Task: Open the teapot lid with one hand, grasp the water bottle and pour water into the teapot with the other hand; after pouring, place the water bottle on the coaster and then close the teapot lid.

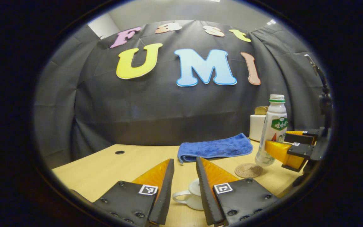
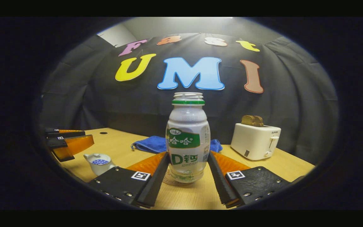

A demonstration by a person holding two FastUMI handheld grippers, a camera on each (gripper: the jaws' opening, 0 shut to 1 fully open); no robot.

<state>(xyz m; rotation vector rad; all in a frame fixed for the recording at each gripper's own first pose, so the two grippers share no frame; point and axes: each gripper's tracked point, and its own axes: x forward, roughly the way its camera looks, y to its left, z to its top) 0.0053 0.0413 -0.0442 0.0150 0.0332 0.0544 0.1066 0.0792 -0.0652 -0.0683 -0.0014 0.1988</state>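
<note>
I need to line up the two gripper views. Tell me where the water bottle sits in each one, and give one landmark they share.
Left gripper view: the water bottle stands at the far right, upright on the table, by the right gripper.
Right gripper view: the water bottle stands dead centre, upright between that gripper's own fingers.
Shared landmark: the blue towel, lying behind the bottle in both.
</note>
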